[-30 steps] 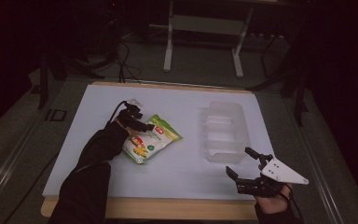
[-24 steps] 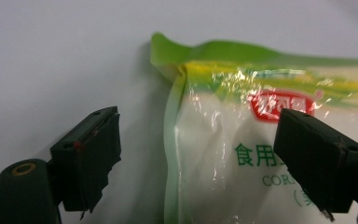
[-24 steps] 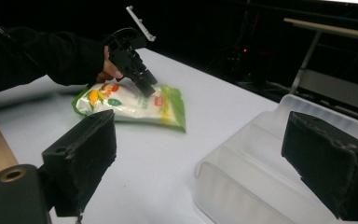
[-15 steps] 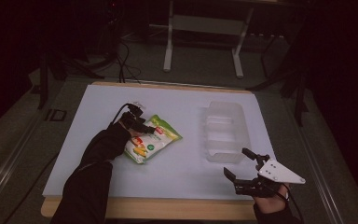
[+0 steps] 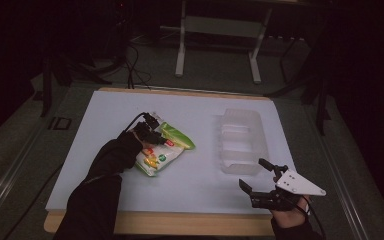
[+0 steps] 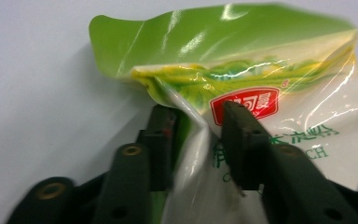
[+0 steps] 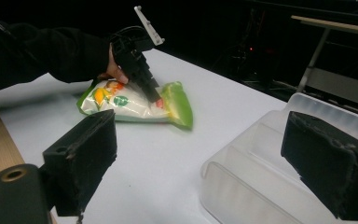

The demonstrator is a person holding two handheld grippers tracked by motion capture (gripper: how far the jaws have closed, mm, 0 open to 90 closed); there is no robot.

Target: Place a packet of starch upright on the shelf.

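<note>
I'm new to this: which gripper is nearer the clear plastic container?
Right. The right gripper hovers open just beside the clear plastic container; the left gripper pinches the snack bag farther away.

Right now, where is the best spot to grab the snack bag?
Probably the snack bag near its green top: it lies flat on the table, so come from above and pinch up a fold. The left gripper has just been closing on such a fold there.

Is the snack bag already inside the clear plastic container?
No, the snack bag lies on the white table, apart from the clear plastic container, with the left gripper pinching its film.
</note>
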